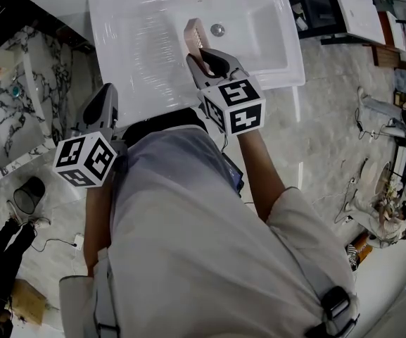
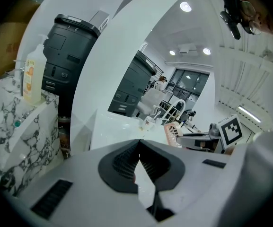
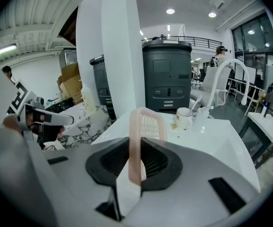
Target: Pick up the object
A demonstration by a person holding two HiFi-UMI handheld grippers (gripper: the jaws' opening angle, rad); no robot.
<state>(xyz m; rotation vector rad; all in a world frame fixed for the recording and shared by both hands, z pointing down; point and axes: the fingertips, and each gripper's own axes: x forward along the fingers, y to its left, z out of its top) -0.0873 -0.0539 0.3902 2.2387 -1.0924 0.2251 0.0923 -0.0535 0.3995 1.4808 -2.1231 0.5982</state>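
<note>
A pink slotted plastic tray [image 1: 194, 34] stands on edge above the white washbasin [image 1: 139, 41], lifted off its surface. My right gripper [image 1: 206, 60] is shut on the tray's near rim. In the right gripper view the tray [image 3: 145, 122] rises upright between the black pads [image 3: 160, 162] of the right gripper [image 3: 137, 160]. My left gripper [image 1: 103, 98] hangs off the basin's left front edge, away from the tray. Its jaws meet with nothing between them in the left gripper view [image 2: 140, 162], where the pink tray [image 2: 173, 132] shows far to the right.
The basin has a drain [image 1: 218, 29]; a white cup [image 3: 184, 117] and a curved faucet [image 3: 231, 79] stand at its back. A marble counter [image 1: 20, 97] with a bottle [image 2: 33, 77] lies to the left. A black bin [image 1: 28, 194] sits on the floor.
</note>
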